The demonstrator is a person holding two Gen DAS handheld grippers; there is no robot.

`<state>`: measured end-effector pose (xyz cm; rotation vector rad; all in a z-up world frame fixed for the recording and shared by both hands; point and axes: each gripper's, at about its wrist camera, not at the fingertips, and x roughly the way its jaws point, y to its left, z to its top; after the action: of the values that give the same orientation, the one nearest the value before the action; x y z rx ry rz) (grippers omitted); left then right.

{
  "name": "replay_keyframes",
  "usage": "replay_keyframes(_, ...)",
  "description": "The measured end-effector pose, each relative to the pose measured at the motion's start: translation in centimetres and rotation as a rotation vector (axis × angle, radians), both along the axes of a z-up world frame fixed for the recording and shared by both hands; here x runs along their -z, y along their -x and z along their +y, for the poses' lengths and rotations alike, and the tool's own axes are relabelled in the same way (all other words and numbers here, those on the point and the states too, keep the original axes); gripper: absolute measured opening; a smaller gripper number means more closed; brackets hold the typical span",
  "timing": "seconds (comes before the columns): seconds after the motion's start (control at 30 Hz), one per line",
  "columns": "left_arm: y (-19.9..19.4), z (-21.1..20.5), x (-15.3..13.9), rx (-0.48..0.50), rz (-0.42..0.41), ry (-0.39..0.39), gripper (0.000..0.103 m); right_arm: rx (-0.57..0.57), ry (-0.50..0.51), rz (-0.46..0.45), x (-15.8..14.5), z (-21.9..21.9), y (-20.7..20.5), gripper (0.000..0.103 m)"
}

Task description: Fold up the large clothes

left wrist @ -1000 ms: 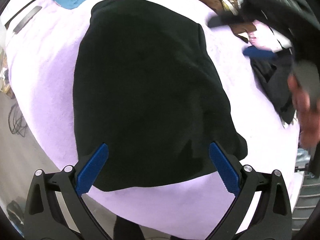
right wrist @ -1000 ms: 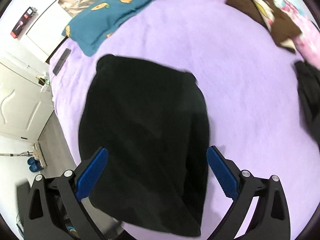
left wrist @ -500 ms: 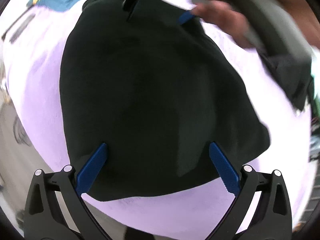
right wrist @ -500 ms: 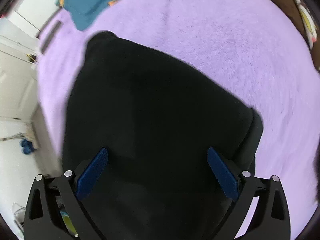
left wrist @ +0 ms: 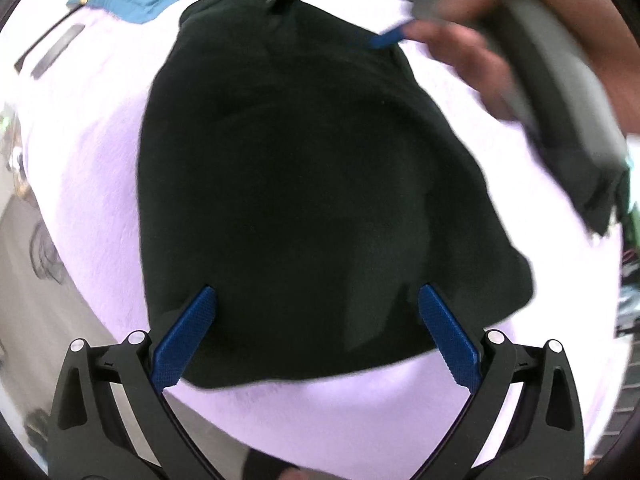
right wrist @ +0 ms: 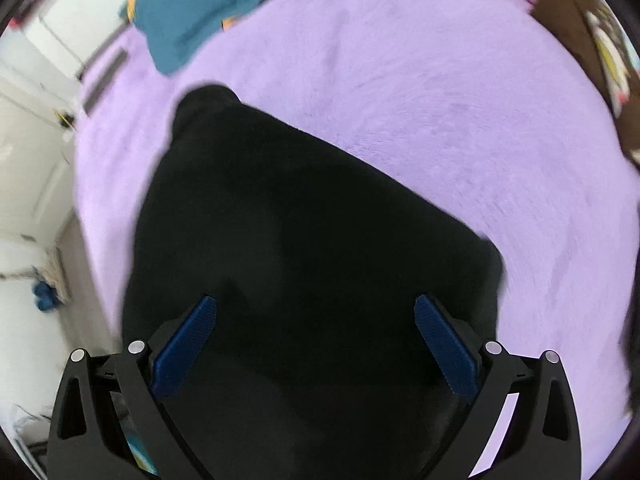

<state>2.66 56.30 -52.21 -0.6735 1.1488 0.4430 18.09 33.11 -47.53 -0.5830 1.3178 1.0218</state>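
Both the left tool (left wrist: 316,334) and right tool (right wrist: 314,338) are hanging spread wide over the black garment (left wrist: 304,184), perhaps folded, with a teal pillow (right wrist: 208,4) lying at eleven o'clock.

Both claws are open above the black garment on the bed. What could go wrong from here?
1. The black garment hangs over the bed edge near the left claw; a tug may slide it off.
2. The right claw may pinch only the top layer and undo the fold.
3. The claws could collide.
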Motion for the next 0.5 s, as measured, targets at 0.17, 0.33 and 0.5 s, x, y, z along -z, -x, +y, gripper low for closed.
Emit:
replay_keyframes(0.17,2.1,-0.6,-3.7,0.001,0.004,-0.012,0.097,0.036,-0.059,0.0,-5.7,-8.0,2.6,0.097)
replay_keyframes(0.33,4.5,-2.3,-9.1,-0.038,-0.032,0.004,0.097,0.099,-0.113,0.017,-11.0,-14.8,4.2,0.097)
replay_keyframes(0.5,7.4,-4.0,-14.2,-0.068,-0.036,-0.017,0.097,0.115,-0.154,-0.025,-16.9,-22.5,7.0,0.097)
